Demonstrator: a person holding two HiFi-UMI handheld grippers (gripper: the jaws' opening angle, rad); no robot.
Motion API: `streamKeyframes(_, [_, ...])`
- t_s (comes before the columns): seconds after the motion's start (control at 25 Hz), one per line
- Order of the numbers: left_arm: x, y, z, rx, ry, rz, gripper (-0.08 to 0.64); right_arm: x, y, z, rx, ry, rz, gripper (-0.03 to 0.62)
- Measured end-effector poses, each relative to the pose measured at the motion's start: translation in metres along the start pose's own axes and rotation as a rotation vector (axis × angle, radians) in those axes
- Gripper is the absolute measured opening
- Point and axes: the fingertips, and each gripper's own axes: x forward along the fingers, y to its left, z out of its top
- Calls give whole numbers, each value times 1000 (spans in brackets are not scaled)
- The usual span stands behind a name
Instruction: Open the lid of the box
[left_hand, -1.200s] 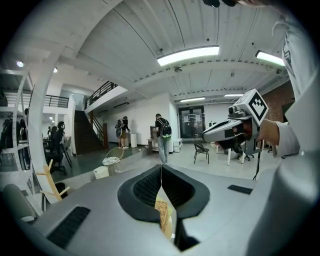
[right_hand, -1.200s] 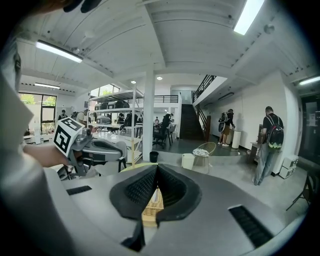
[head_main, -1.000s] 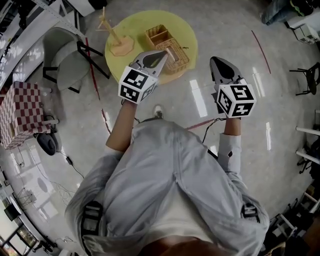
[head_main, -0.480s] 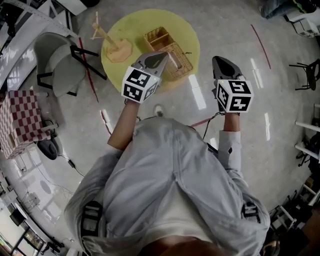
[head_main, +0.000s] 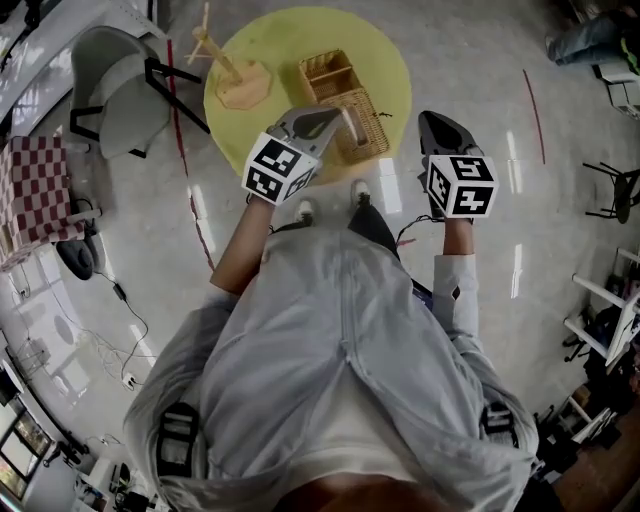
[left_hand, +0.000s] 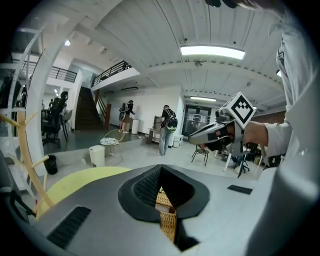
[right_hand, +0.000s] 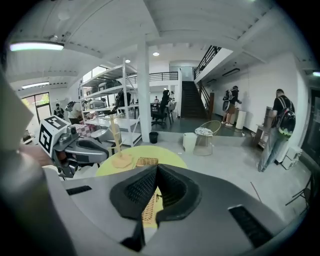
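A lidded wicker box sits on the near right part of the round yellow table. A second wicker basket, open at the top, stands just behind it. In the head view my left gripper overlaps the box's left edge, and its jaws stand together with nothing held. My right gripper hangs to the right of the table's rim, apart from the box and shut on nothing. Along the left gripper the wicker box shows below the jaws. Past the right gripper the wicker box shows too.
A wooden branch-shaped stand occupies the table's left side. A grey chair and a red-checked box are on the floor to the left, with cables nearby. Several people stand far off in the hall.
The person has stepped closer to the table, and both shoes now show under the grippers. Both grippers have moved forward and lower toward the box, still shut.
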Motion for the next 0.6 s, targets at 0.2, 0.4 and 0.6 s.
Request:
streamKeyframes(0.2, [9, 3, -10, -130, 4, 62, 28, 28, -11, -12, -59, 97, 125, 23])
streamKeyframes(0.4, [22, 12, -20, -174, 25, 192, 28, 55, -27, -26, -103, 134, 232, 23])
streamKeyframes(0.6, [30, 29, -32, -197, 38, 350, 28, 84, -29, -48, -137, 176, 354, 23])
